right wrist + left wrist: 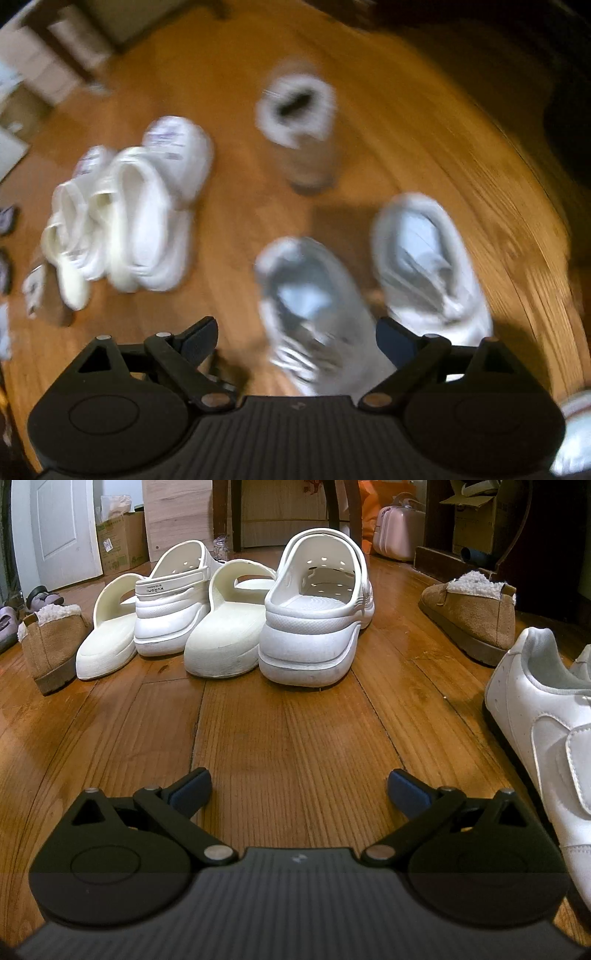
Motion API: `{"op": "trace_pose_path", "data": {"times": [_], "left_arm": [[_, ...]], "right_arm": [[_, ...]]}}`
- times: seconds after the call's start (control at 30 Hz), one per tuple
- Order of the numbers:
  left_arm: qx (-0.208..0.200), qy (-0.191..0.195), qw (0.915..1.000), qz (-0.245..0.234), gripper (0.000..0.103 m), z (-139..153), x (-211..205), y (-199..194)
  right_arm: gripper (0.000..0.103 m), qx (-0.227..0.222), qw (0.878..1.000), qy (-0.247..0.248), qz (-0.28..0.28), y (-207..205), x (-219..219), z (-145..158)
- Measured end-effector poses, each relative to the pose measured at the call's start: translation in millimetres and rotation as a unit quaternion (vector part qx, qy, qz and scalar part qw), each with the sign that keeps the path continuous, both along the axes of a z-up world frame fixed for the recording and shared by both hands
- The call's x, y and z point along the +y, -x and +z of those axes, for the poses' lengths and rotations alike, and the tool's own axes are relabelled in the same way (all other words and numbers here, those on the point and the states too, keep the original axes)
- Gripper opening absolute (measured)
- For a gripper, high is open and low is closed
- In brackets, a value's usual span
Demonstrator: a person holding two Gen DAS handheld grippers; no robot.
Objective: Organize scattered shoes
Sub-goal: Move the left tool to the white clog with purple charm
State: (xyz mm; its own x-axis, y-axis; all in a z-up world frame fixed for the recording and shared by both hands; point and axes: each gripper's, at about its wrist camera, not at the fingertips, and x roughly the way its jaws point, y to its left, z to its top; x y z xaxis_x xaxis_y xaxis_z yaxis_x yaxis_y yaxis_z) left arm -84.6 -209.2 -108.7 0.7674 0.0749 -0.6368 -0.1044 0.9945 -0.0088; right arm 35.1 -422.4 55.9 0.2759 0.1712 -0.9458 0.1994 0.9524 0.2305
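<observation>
In the left wrist view two white clogs [317, 616] [173, 602] and two cream slides [229, 627] [109, 627] stand in a row, heels toward me. A tan fleece-lined slipper [51, 642] sits at their left, its mate [469, 616] apart at the right. A white sneaker [546, 734] lies at the right edge. My left gripper [299, 790] is open, low over bare floor. The right wrist view is blurred: two white sneakers [314, 306] [424, 262] lie below my open right gripper [295, 343], one between its fingers, untouched. The tan slipper [299, 125] and the white row [140, 218] lie beyond.
Wooden plank floor [288, 731]. At the back stand chair legs [221, 513], a cardboard box [122, 539], a pink case [399, 531] and dark furniture [524, 535]. Purple shoes [40, 598] sit by the white door at far left.
</observation>
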Motion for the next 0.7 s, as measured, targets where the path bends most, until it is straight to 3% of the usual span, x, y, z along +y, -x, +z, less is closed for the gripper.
{"op": "trace_pose_path", "data": {"times": [0.13, 0.3, 0.4, 0.47, 0.53, 0.63, 0.67, 0.7], "left_arm": [[0.0, 0.0, 1.0, 0.0, 0.103, 0, 0, 0], [0.005, 0.002, 1.0, -0.002, 0.103, 0, 1, 0], [0.068, 0.017, 0.9974, -0.016, 0.103, 12, 4, -13], [0.123, 0.056, 0.9908, -0.008, 0.103, 23, 11, -30], [0.148, 0.094, 0.9844, 0.001, 0.103, 29, 19, -40], [0.21, 0.175, 0.9605, 0.052, 0.102, 38, 45, -61], [0.22, 0.187, 0.9553, 0.064, 0.102, 45, 54, -66], [0.208, 0.194, 0.9566, 0.063, 0.102, 57, 61, -70]], "right_arm": [[0.093, 0.033, 0.999, -0.026, -0.003, -3, -2, -17], [0.093, 0.013, 0.999, -0.003, 0.045, -1, 16, -13], [0.093, 0.012, 0.999, 0.0, 0.051, -1, 19, -8], [0.093, 0.009, 0.999, -0.007, 0.047, -4, 19, -4], [0.093, -0.002, 0.999, -0.018, 0.044, -7, 18, 3], [0.093, -0.021, 0.998, -0.01, 0.05, -10, 22, 12], [0.093, -0.028, 0.998, -0.007, 0.056, -12, 25, 14], [0.093, -0.034, 0.997, -0.007, 0.063, -14, 28, 15]]}}
